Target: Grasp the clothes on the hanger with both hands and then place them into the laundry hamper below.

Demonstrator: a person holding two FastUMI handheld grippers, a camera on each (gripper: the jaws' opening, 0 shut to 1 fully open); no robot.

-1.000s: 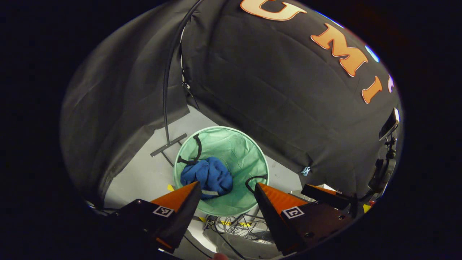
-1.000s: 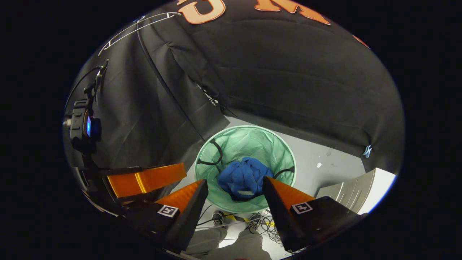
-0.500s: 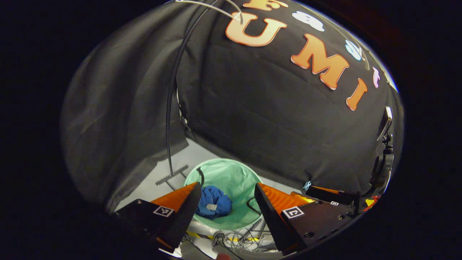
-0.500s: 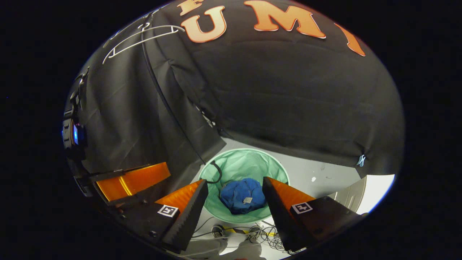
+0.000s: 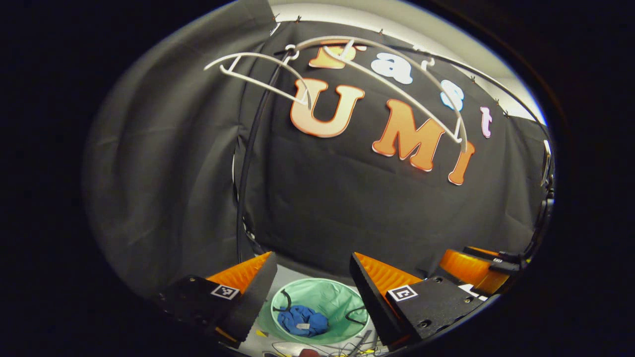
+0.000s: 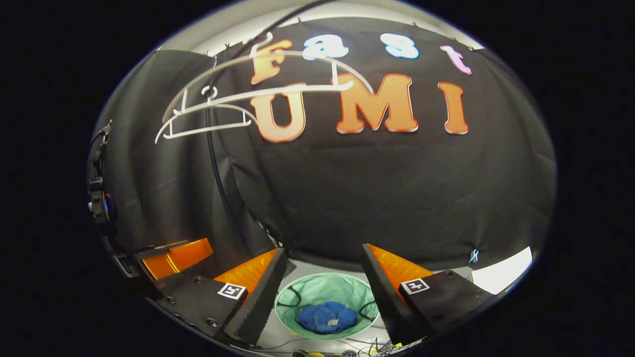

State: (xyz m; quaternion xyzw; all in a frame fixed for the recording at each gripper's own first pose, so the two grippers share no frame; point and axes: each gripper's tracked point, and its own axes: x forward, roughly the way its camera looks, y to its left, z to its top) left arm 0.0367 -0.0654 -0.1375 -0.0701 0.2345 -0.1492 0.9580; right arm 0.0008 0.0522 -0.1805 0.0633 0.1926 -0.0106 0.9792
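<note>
Left gripper: jaws spread wide, nothing held. Right gripper: same, wide apart and empty. Blue clothes bunched inside green laundry hamper, low between the fingers of each gripper, well below the tips. White hangers bare, high above the jaws.

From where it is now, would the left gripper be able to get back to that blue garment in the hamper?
Probably yes. The left gripper is open and holds nothing, the blue garment lies uncovered in the open-topped green laundry hamper below it, and nothing sits between them. It would have to come down a fair way first.
</note>
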